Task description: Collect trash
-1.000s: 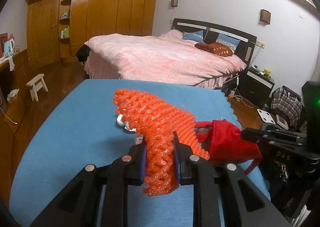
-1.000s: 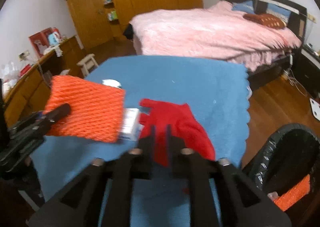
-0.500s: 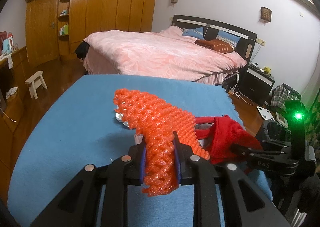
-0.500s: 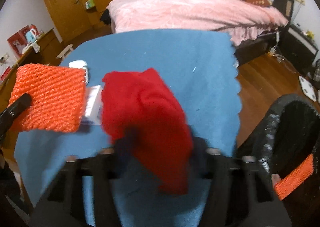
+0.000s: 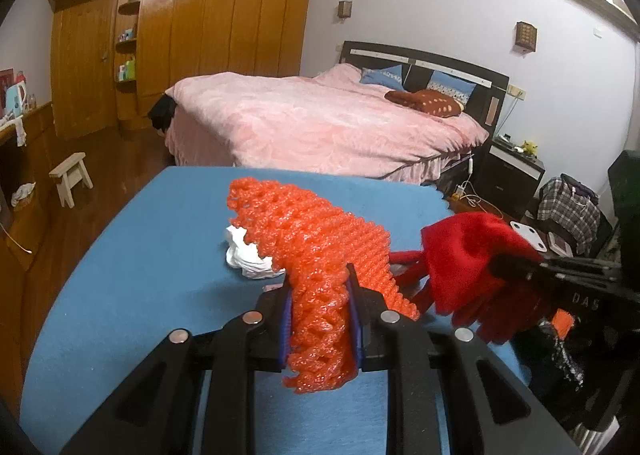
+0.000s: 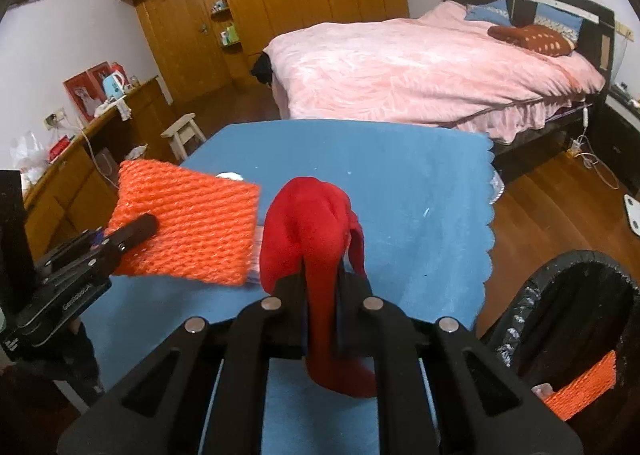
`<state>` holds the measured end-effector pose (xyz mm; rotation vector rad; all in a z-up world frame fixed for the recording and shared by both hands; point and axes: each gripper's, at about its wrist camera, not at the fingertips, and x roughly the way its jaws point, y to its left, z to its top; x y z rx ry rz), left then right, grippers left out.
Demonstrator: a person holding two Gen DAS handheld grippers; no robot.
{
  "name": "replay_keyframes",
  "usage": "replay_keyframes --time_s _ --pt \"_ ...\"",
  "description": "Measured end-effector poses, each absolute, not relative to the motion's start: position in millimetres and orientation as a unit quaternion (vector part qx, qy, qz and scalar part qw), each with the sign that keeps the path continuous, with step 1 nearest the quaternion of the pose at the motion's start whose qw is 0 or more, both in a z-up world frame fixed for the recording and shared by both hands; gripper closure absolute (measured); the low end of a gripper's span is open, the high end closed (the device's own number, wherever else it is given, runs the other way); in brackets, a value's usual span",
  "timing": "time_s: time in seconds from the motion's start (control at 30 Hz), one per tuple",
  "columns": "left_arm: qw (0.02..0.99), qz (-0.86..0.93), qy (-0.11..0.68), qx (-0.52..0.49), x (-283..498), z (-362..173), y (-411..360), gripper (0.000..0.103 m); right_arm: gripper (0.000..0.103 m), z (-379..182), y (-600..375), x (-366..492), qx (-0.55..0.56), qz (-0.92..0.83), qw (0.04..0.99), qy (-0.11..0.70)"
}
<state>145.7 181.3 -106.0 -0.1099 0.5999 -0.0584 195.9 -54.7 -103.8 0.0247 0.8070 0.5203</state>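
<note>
the right gripper (image 6: 320,295) has its jaws clamped tight on the red glove (image 6: 312,223), which hangs limp above the blue desk (image 6: 420,215), lifted clear so it can swing to the black bin (image 6: 580,319) just right of the desk, where an orange scrap already lies. the left gripper (image 5: 320,319), left of the glove, has its jaws pinched on the orange foam net (image 5: 312,239), held off the desk, probably next for the bin.

Left gripper (image 5: 320,311) and right gripper (image 6: 322,295) both clamped.
</note>
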Motion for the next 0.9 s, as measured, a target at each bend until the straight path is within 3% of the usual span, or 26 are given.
replay_keyframes --time_s 0.33,0.4,0.47,0.57,0.73,0.9 --pt "0.954 -0.026 0.294 -0.050 139.5 -103.9 180.9 0.081 0.091 -130.6 -39.5 190.7 0.011 0.260 0.867 0.426" --pt "0.952 -0.023 0.300 -0.048 140.1 -108.3 182.6 0.081 0.082 -139.0 -36.2 188.3 0.006 0.260 0.861 0.437" --pt "0.950 -0.019 0.306 -0.048 140.7 -112.6 184.5 0.081 0.061 -143.5 -34.0 186.5 -0.001 0.254 0.860 0.443" --pt "0.948 -0.014 0.314 -0.052 141.2 -118.7 189.2 0.081 0.046 -141.0 -34.4 184.0 -0.015 0.232 0.873 0.429" --pt "0.946 -0.009 0.320 -0.057 141.6 -125.0 193.8 0.081 0.039 -134.4 -33.7 189.3 -0.028 0.227 0.886 0.404" --pt "0.945 -0.011 0.321 -0.061 142.3 -126.8 193.7 0.081 0.038 -129.4 -31.4 199.1 -0.034 0.237 0.890 0.387"
